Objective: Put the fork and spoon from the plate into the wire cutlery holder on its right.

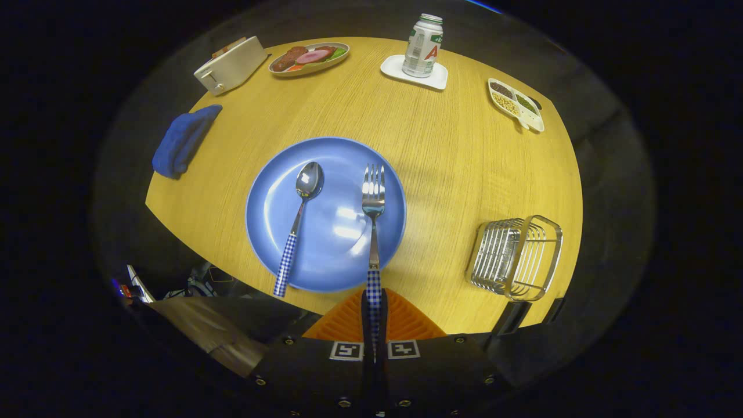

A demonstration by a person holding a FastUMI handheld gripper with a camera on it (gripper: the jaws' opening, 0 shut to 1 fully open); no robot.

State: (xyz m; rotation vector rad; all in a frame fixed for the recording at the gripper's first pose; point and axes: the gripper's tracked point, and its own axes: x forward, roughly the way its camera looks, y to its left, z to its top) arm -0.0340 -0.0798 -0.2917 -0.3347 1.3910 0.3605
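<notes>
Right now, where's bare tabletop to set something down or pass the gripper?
Widest bare patch: between the blue plate, the can's coaster, the snack dish and the wire holder. A smaller one lies between plate, blue cloth and toaster. Crowded along the far edge. The gripper is shut on the fork handle.

Hand-held gripper (374, 316): dark screwed body, two square black-and-white markers.
</notes>
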